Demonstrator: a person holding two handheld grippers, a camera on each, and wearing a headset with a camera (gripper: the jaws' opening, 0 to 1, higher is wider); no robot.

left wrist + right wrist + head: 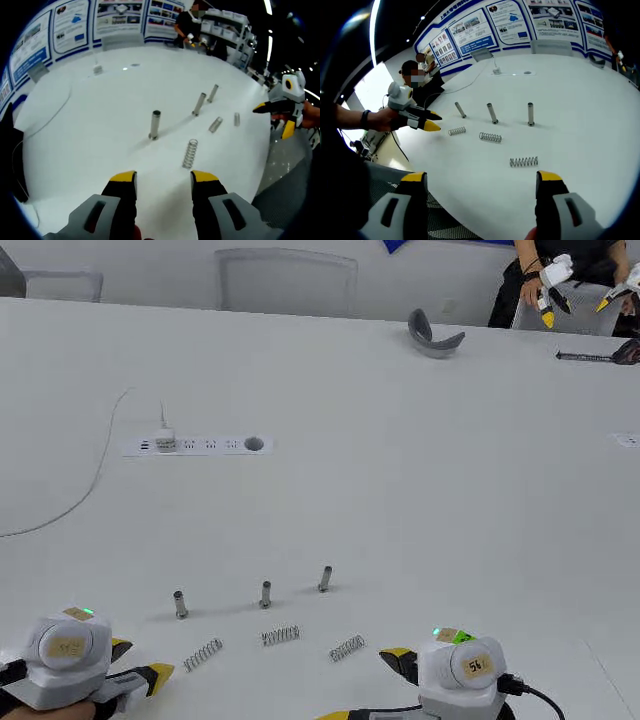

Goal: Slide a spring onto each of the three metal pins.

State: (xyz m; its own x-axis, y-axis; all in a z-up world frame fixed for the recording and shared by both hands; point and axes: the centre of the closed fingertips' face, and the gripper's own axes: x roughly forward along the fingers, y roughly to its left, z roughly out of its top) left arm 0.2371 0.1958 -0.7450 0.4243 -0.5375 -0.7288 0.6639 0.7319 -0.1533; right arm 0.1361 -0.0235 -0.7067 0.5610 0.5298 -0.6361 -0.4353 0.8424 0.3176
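Three short metal pins stand upright in a row on the white table: left pin (180, 604), middle pin (265, 594), right pin (325, 578). In front of each lies a loose spring: left spring (203, 653), middle spring (280, 635), right spring (347, 647). My left gripper (140, 660) is open at the near left edge, and its own view has the left spring (190, 153) just ahead of its jaws (163, 176). My right gripper (365, 687) is open at the near right, with the right spring (523, 161) ahead of it (481, 176). Both hold nothing.
A white power strip (200, 445) with a plug and a trailing cable lies mid-table on the left. A grey curved object (435, 340) and a dark tool (600, 357) rest near the far edge. A person with grippers (550, 280) sits at the far right corner.
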